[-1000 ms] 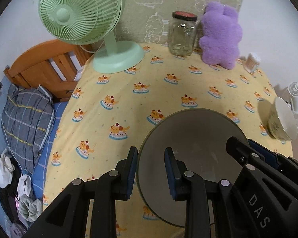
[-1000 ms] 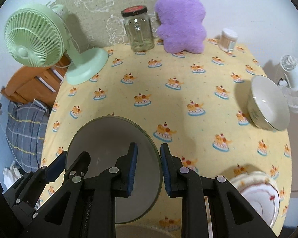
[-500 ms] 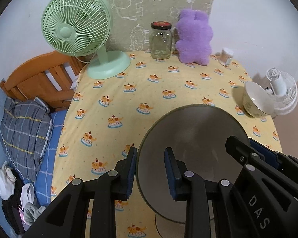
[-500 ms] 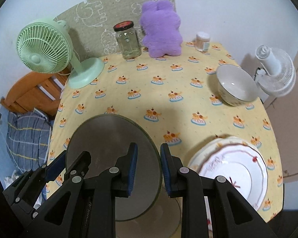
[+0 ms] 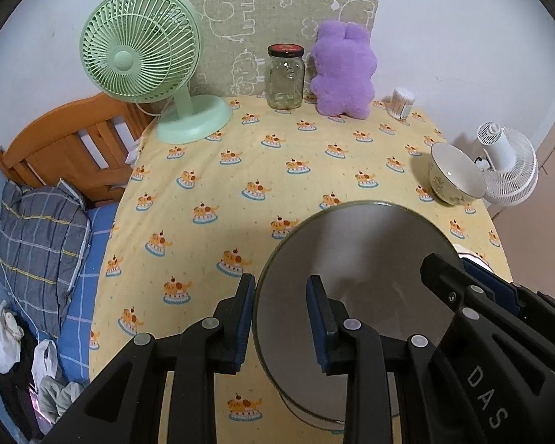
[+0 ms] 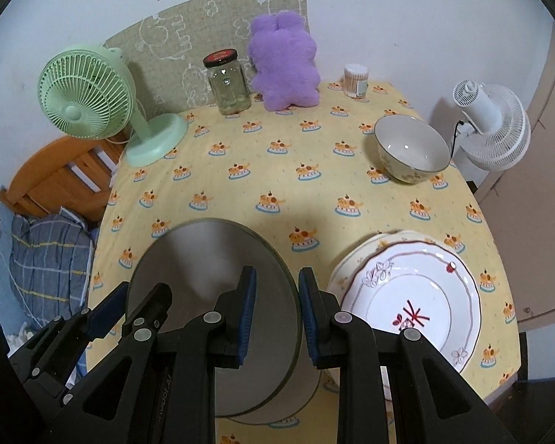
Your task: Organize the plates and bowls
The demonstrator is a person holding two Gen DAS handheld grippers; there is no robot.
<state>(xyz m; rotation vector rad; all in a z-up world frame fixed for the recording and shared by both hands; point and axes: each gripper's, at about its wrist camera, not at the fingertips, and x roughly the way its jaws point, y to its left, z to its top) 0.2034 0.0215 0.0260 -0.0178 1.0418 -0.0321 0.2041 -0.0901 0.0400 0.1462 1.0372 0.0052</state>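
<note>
A plain grey plate [image 6: 211,296] is up off the yellow tablecloth, clamped at its left and right rims between two grippers, its face nearly level and its shadow falling on the cloth below. To its right a stack of plates [image 6: 407,296] lies flat at the near right corner of the table; the top one is white with a thin dark red rim line, small flowers and a red mark in the middle. Farther back on the right, a cream bowl [image 6: 410,150] stands upright and empty, well apart from the plates.

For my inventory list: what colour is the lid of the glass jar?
The lid is black with a red top, clearest in the right wrist view.
</note>
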